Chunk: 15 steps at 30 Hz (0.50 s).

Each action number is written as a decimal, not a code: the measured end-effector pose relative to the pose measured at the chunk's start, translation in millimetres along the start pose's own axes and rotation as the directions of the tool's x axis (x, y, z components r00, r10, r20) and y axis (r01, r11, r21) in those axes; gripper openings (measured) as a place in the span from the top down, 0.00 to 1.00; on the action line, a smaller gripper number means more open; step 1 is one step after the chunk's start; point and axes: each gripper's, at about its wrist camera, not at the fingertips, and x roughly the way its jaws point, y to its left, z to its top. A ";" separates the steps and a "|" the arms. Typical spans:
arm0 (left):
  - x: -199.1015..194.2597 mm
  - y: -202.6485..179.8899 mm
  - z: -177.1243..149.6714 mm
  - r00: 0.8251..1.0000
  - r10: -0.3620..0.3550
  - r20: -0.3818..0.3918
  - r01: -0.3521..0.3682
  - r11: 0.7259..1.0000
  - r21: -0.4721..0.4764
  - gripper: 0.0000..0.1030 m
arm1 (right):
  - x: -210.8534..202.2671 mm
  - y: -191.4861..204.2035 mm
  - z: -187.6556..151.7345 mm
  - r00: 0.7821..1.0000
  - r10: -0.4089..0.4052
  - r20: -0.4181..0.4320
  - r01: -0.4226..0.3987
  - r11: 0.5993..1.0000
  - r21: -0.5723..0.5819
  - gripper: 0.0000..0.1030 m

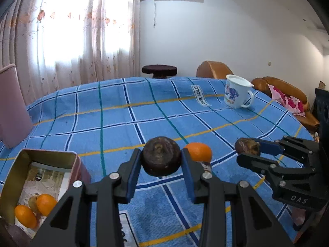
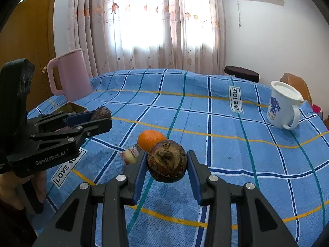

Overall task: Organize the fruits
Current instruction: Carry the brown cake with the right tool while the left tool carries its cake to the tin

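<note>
Brown, rough-skinned and round, one dark fruit point(image 1: 161, 156) sits clamped in the left hand-held gripper point(image 1: 161, 160), another dark fruit point(image 2: 167, 164) pinched in the right hand-held gripper point(image 2: 166, 166), both above the blue checked bench point(image 1: 123, 123). Three oranges: one point(image 1: 199, 152) on the cloth, two point(image 1: 36, 210) in the tin box point(image 1: 47, 156). One mug point(image 1: 237, 93), one pink jug point(image 2: 68, 74).

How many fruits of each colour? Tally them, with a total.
Orange: 3, one loose orange on the cloth, two tin oranges in the tin.
Dark brown: 2, one brown fruit in the left gripper, another brown fruit in the right gripper.
Total: 5
</note>
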 end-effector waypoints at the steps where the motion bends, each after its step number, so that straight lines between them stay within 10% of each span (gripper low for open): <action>1: -1.1 -0.9 -0.2 1.000 0.000 0.006 0.000 1.000 0.001 0.61 | -1.4 -0.1 0.0 1.000 0.001 0.008 -0.001 1.000 0.000 0.61; 15: -18.9 0.5 -2.8 0.994 0.046 0.101 -0.045 0.999 -0.015 0.61 | -23.5 3.5 -1.4 0.993 -0.016 0.120 0.018 1.000 -0.016 0.61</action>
